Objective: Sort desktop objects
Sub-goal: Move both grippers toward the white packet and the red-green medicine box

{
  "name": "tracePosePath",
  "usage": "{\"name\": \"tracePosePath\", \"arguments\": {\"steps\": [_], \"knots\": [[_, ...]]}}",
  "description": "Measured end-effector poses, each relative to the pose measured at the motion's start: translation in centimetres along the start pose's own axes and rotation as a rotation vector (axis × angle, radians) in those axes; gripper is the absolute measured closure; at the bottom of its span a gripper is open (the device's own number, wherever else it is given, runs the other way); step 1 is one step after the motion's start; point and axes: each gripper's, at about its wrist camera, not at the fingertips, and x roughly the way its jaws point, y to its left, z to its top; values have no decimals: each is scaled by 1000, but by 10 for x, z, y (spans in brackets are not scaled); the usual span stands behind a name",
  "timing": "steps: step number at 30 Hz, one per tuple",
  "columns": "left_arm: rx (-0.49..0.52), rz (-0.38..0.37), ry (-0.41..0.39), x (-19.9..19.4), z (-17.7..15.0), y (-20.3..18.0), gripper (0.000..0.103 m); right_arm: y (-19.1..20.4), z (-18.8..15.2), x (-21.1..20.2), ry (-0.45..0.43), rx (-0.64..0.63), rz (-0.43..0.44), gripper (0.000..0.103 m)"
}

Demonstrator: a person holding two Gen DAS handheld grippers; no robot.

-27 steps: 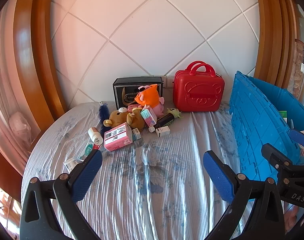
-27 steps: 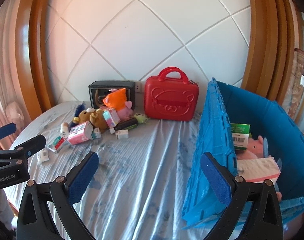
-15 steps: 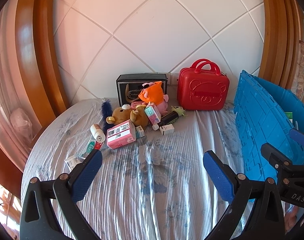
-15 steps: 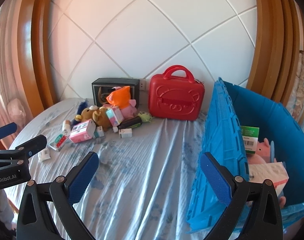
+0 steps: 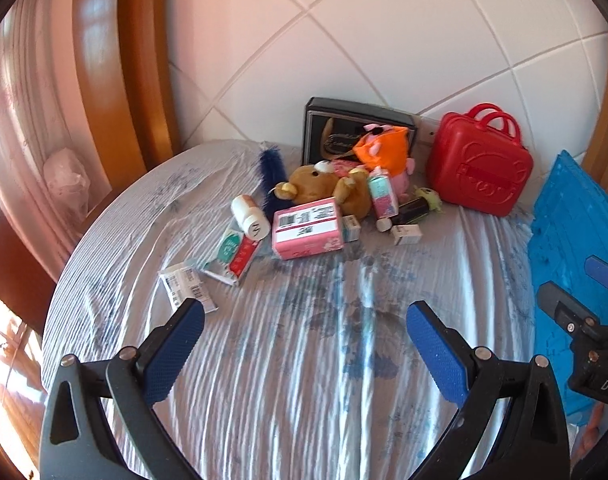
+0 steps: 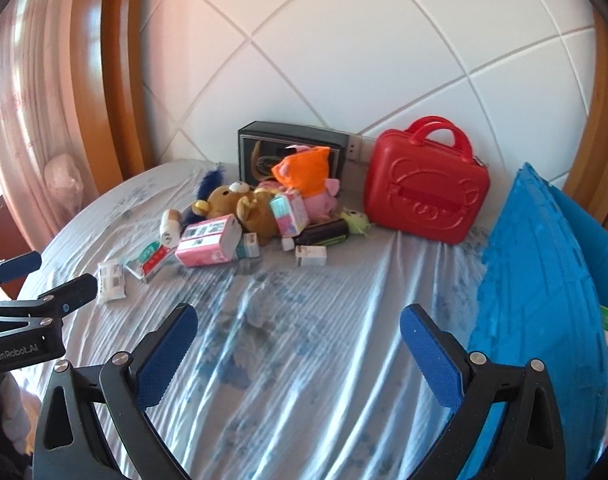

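Grippers are both wide apart and both are empty. Left gripper [image 5: 306, 330] hangs above the wrinkled blue-flowered cloth [image 5: 304, 360], tilted downward, with nothing between its blue pads [image 5: 172, 354]; the pads touch nothing. Right gripper [image 6: 298, 330] has the same posture over the same cloth, its jaws spread fully and holding nothing, and its tip also shows at the right edge of the left wrist view.

The things to sort lie in a heap near the far wall, well apart from both grippers. A pink box [image 5: 307, 228] with a barcode label lies at the front of the heap. Just behind it is a brown plush bear [image 5: 316, 186], and an orange plush [image 5: 382, 150] leans on a black box [image 5: 336, 132]. A white bottle [image 5: 250, 216] lies just left of the pink box, beside a green and red packet [image 5: 234, 254]. A small white sachet [image 5: 186, 286] is the nearest item to the left gripper, just beyond its left finger. A red case [image 5: 480, 170] with two handles stands upright to the right of the heap. A blue crate [image 6: 544, 280] stands at the right, just beside the right gripper.
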Motion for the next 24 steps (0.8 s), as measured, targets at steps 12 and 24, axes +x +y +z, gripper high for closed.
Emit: {"name": "tracePosePath", "arguments": {"steps": [12,24], "knots": [[-160,142,208,129,-7,105,1,80,32,152,194,-34,158,0],[-208,98,342,247,-33,157,7,175,32,274,348,-71,246,0]]}}
